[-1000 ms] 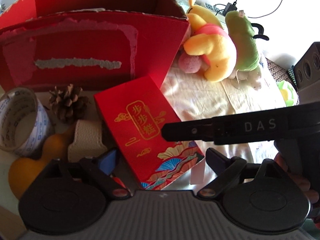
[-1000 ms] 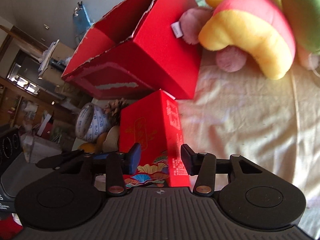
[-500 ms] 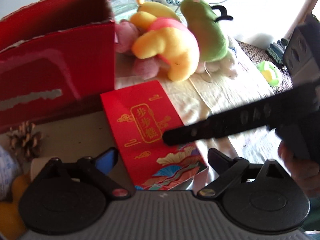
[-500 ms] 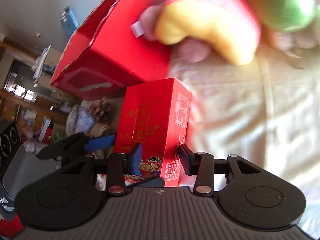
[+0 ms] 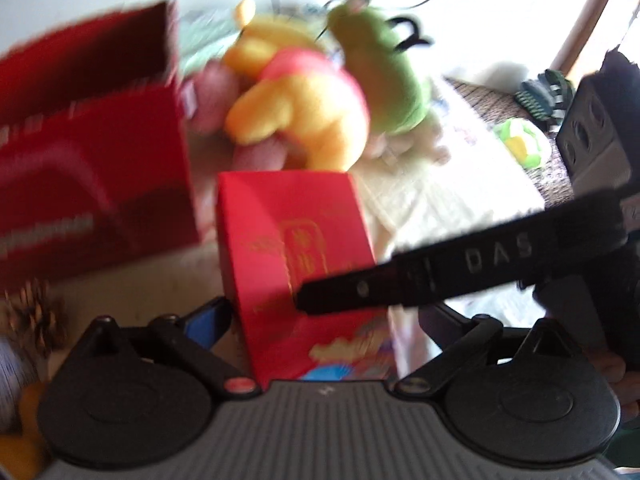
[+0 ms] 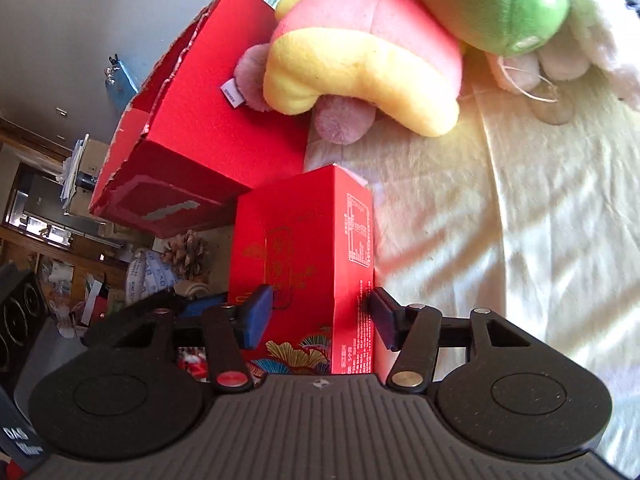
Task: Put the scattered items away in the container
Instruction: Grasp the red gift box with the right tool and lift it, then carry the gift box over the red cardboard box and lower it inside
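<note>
— Right wrist view: where does the gift box (image 6: pixel 304 264) sit against the right gripper (image 6: pixel 320 316)?

— Between its jaws. The blue pad presses the gold-printed front face and the black pad meets the side panel with the small print, so I read that gripper as gripping the box by its near end. The long axis runs straight away from the jaws, toward the container (image 6: pixel 212 128).

— And the container?

— Open red carton, just beyond the far end of the box and a little left. Its torn rim faces up and away. The yellow plush (image 6: pixel 360 60) lies against its right wall, on the cream cloth (image 6: pixel 520 220).

— The left gripper (image 5: pixel 324 320)?

— Its view is blurred. The jaws stand wide apart on either side of the box, with a gap at each pad as far as I can tell, so open and holding nothing. A black finger of the right gripper crosses in front of the box there.

— So which hand is nearer?

— The right; it has the box. My judgement: the move turns on lifting that far end over the rim.

— Anything else waiting?

— A pinecone (image 6: pixel 188 254) and tape roll (image 6: pixel 152 276), left of the box.
</note>
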Demonstrator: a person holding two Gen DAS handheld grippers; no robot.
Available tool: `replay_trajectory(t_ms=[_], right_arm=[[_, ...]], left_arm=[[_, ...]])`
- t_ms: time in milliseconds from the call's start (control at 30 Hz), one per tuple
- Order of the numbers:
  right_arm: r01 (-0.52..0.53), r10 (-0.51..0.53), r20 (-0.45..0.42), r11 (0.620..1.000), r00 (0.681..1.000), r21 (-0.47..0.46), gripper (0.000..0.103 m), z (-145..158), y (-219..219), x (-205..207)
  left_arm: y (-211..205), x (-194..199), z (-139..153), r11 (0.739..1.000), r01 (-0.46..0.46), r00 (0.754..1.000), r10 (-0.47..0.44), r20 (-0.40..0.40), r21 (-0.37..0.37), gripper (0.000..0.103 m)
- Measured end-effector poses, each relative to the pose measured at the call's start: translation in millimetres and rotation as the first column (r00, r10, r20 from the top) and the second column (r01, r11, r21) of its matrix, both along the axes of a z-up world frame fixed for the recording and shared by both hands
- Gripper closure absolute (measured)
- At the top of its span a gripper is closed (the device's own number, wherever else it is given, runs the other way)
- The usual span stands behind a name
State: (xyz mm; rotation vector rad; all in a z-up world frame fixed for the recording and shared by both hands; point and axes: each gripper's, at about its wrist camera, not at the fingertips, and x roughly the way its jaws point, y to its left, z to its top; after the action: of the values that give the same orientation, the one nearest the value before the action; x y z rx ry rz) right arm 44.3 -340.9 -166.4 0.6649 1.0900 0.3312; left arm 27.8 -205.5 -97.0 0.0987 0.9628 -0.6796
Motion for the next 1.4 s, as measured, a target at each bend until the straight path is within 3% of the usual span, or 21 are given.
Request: replay_trajectory(t_ms=[200,433,600,767,933,1133,1233,1400], right_arm=[[0.094,-0.095,0.048,0.995,0.994,0.024,0.046,29,-15,-28],[0.208,-0.206,0.204,0.978,0.957,0.013,0.046,77,-30,-37],[0.193,-0.176,0.345,0.981,0.922,-0.013,0.046,124,-13,-14],[0.149,-0.130,0.403,0.989,0.906,-0.017,0.045,143,21,27],[0.076,-0.072,0.356,0.997,0.932,0.002,0.045,133,70,80],[0.025,-0.029,0.226,0.999,0.974,0.021,0.041,97,117,147],[0.024,-0.028,0.118,0.999,0.993,0.043,0.042,71,126,176],[0.025,-0.025,-0.003,0.999,1.000,0.033,0.048,50,147,203]], left_arm=[[-24,-9,37,0.995,0.097,0.985,-0.095,0.142,-0.008,0.004],[-12,0,97,0.989,0.111,0.959,-0.081,0.272,-0.096,0.004],[17,23,131,0.993,0.082,0.922,-0.042,0.385,-0.088,0.004],[64,56,138,0.999,0.020,0.917,0.002,0.399,-0.050,0.004],[111,91,112,0.999,-0.053,0.932,0.046,0.359,0.011,0.004],[146,149,49,0.991,-0.123,0.980,0.113,0.162,0.051,0.003],[159,181,28,0.985,-0.172,0.984,0.171,0.051,0.029,0.005],[164,205,13,0.982,-0.171,0.985,0.172,-0.010,0.083,0.015]])
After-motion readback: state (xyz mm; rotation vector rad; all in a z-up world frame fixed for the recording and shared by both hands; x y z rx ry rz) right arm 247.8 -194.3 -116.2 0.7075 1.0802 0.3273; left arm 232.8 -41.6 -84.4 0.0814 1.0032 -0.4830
